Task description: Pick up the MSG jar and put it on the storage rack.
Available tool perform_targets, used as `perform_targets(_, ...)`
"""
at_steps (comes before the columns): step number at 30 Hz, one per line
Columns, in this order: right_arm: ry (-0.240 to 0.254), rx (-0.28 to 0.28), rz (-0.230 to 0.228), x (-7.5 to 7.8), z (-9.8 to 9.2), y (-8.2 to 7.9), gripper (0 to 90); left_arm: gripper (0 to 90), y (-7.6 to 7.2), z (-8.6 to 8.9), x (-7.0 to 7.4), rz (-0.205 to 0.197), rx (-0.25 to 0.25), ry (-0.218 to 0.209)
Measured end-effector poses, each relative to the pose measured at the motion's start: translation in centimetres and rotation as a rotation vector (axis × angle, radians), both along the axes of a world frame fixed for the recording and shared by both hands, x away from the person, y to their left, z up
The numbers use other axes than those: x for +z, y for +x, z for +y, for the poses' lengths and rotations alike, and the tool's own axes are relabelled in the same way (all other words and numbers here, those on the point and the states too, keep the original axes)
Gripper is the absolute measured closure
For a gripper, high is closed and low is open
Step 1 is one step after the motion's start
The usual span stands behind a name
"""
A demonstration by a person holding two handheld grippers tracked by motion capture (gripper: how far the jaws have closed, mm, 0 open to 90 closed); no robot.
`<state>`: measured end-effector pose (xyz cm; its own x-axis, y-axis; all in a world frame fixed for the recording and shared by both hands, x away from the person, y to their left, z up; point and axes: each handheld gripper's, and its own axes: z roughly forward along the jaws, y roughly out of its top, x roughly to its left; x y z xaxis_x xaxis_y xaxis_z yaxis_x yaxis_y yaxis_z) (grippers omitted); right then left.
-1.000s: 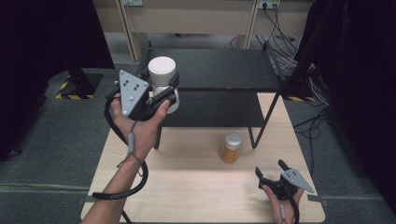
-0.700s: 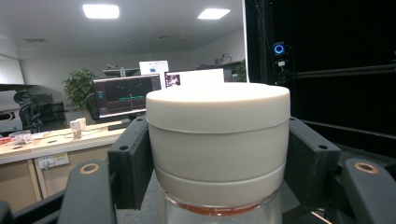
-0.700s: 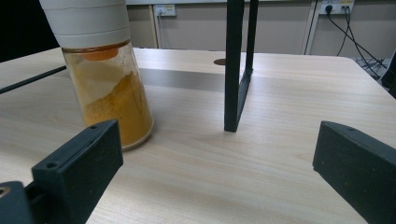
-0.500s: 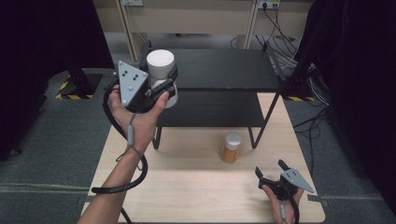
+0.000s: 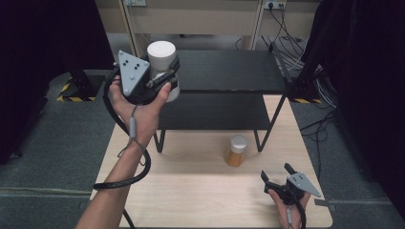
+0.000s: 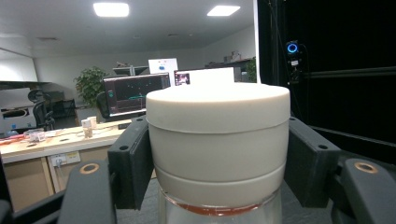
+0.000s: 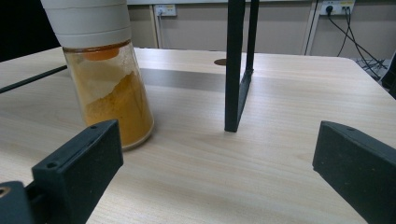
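Left hand-held gripper [image 5: 165,78] clamps the jar [image 5: 161,57] by its cap, above the shelf [image 5: 224,71], for placing; right hand-held gripper [image 5: 277,179] waits wide open.

Left tool [image 5: 160,78] raised, jaws clamped; right tool [image 5: 277,177] low, jaws apart.

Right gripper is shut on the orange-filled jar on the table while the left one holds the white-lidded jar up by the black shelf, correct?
Not quite. The right gripper is open, and the orange-filled jar stands free beyond its jaws, as the right gripper view shows. The left gripper does hold the white-lidded jar up by the black shelf.
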<state>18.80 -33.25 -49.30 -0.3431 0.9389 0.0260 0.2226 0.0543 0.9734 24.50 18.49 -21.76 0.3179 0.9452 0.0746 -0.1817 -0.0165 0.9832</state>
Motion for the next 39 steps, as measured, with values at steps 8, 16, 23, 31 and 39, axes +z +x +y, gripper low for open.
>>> perform_targets(8, -0.002, 0.001, 0.001, 0.0, 0.0, 0.0, 2.0, 33.6, 0.6, -0.3, 0.6, 0.006, 0.008, 0.003)
perform_targets(16, -0.002, 0.002, 0.000, 0.0, 0.0, 0.0, 2.0, 33.6, 1.2, -0.5, 1.1, 0.019, 0.022, 0.014)
perform_targets(23, -0.004, 0.003, -0.002, 0.0, 0.0, 0.0, 2.0, 33.6, 1.7, -0.5, 1.3, 0.030, 0.028, 0.012)
perform_targets(31, -0.006, 0.005, -0.001, 0.0, 0.0, 0.0, 2.0, 33.6, 2.3, -0.6, 1.3, 0.041, 0.041, 0.008)
perform_targets(39, -0.006, 0.006, -0.001, 0.0, 0.0, 0.0, 2.0, 33.6, 3.2, -0.9, 1.3, 0.060, 0.054, 0.015)
